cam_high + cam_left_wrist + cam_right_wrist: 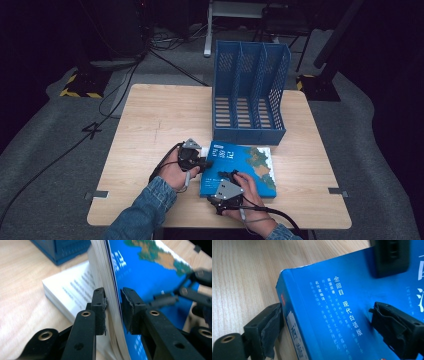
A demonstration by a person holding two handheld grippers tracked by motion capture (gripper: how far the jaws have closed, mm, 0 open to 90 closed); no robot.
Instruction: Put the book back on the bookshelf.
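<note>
A thick blue book (252, 170) lies flat on the wooden table (160, 120), just in front of the file rack. My left gripper (206, 162) is at the book's left edge. In the left gripper view its jaws (113, 305) straddle the lifted cover (150, 272) and a few pages; one pad touches the pages, and the other stands a sliver off the cover. My right gripper (226, 176) is at the book's near left corner. Its jaws (325, 312) stand wide across the spine corner of the book (332, 297), one by the spine and one over the cover.
A blue perforated file rack (250, 95) with three upright compartments stands behind the book. Bare table lies to the left and right. Cables run over the grey floor beyond the far edge. Both hands come in from the near edge.
</note>
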